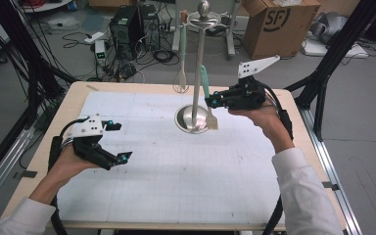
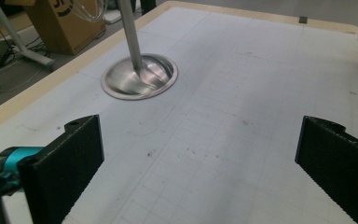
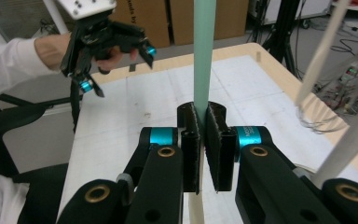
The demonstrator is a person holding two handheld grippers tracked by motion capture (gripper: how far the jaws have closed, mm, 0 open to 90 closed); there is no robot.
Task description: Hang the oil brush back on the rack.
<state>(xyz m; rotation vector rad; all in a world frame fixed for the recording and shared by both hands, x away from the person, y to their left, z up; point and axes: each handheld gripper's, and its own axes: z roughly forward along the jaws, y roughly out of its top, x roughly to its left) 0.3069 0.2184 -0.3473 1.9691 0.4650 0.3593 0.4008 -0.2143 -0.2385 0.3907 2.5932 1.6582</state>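
Note:
A spatula with a mint-green handle (image 1: 204, 78) and a cream blade (image 1: 212, 120) hangs upright beside the pole of a metal stand (image 1: 194, 120). My right gripper (image 1: 210, 101) is shut on the handle. In the right gripper view the pads (image 3: 192, 140) press the handle (image 3: 203, 56) from both sides. A whisk (image 1: 181, 73) hangs from the stand's top ring. My left gripper (image 1: 120, 142) hovers open over the left of the white mat (image 1: 176, 171). In the left gripper view its jaws (image 2: 196, 154) stand wide apart with nothing between them, facing the stand's round base (image 2: 140, 77).
The whisk's wires (image 3: 317, 116) hang close to the right of the held spatula. The table's wooden edge (image 1: 142, 87) frames the mat. Beyond the table are a cardboard box (image 1: 279, 24), computers and cables on the floor, and black frame legs on both sides.

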